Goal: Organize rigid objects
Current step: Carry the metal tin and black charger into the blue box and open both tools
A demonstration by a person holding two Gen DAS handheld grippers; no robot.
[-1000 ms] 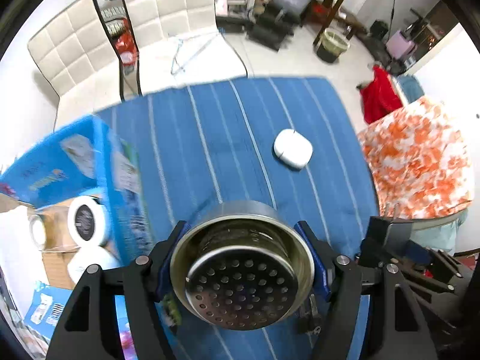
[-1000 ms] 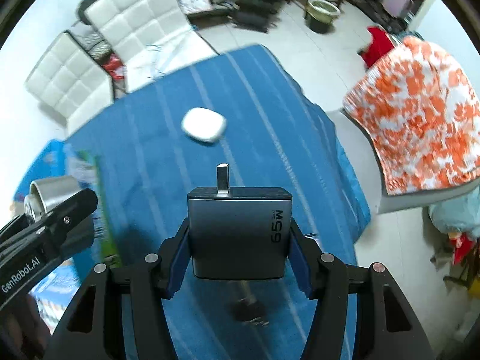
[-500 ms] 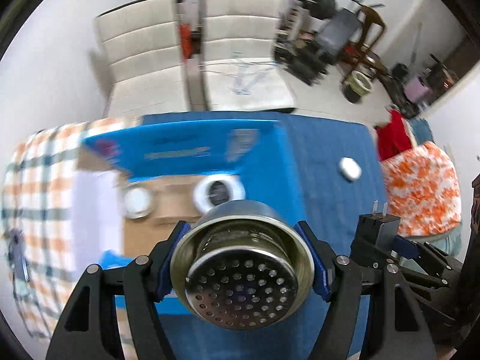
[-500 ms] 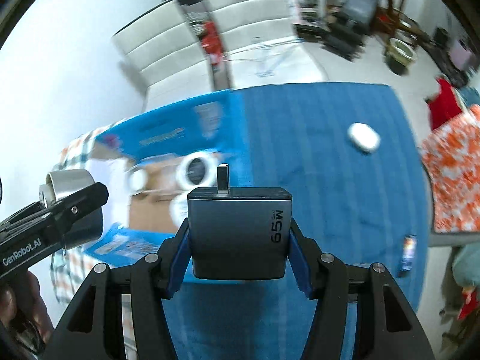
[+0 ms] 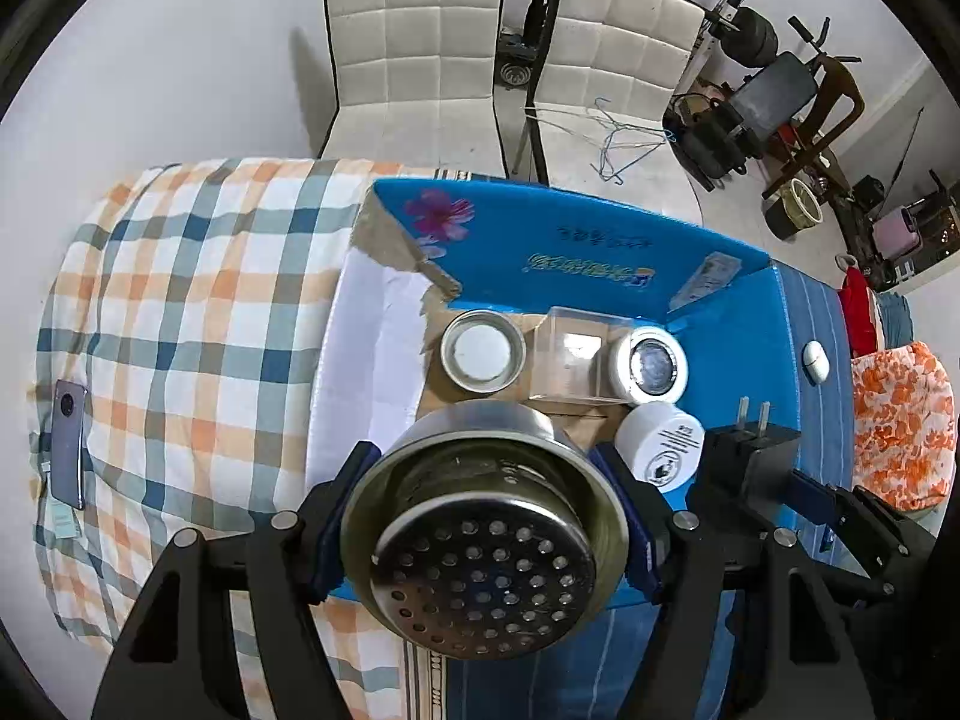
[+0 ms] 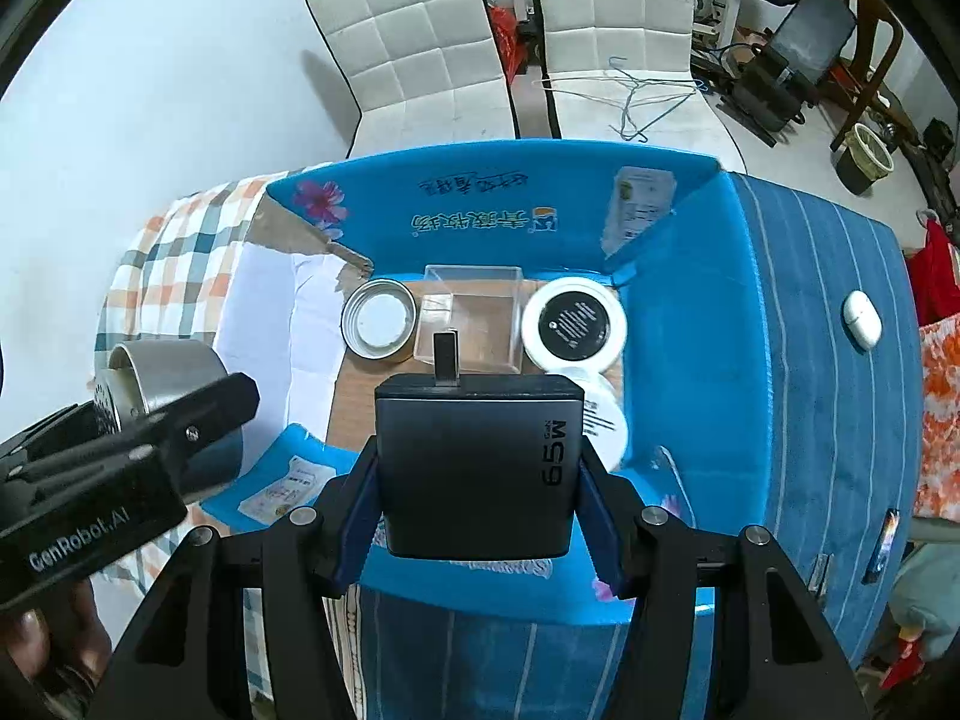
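Two sets of tongs are loaded: the left tongs [image 5: 486, 516] are closed on a perforated steel strainer cup [image 5: 483, 534], and the right tongs [image 6: 477, 480] are clamped on the flanks of a dark 65W charger [image 6: 480, 465], its folded plug pointing forward. Both hang above the near wall of the open blue box [image 6: 678, 324], which lies just ahead and below on the desk. The charger sits over the box's middle to right; the strainer is left of it, nearer the white-lined left end. Farther in, a round tin [image 6: 379, 317], a clear plastic case [image 6: 474, 315] and two white jars [image 6: 573, 324] already fill the floor. Bare cardboard near the front wall looks like the likeliest drop spot. Beyond the box's right side, a white earbud case [image 6: 862, 319] lies on the blue striped cloth.
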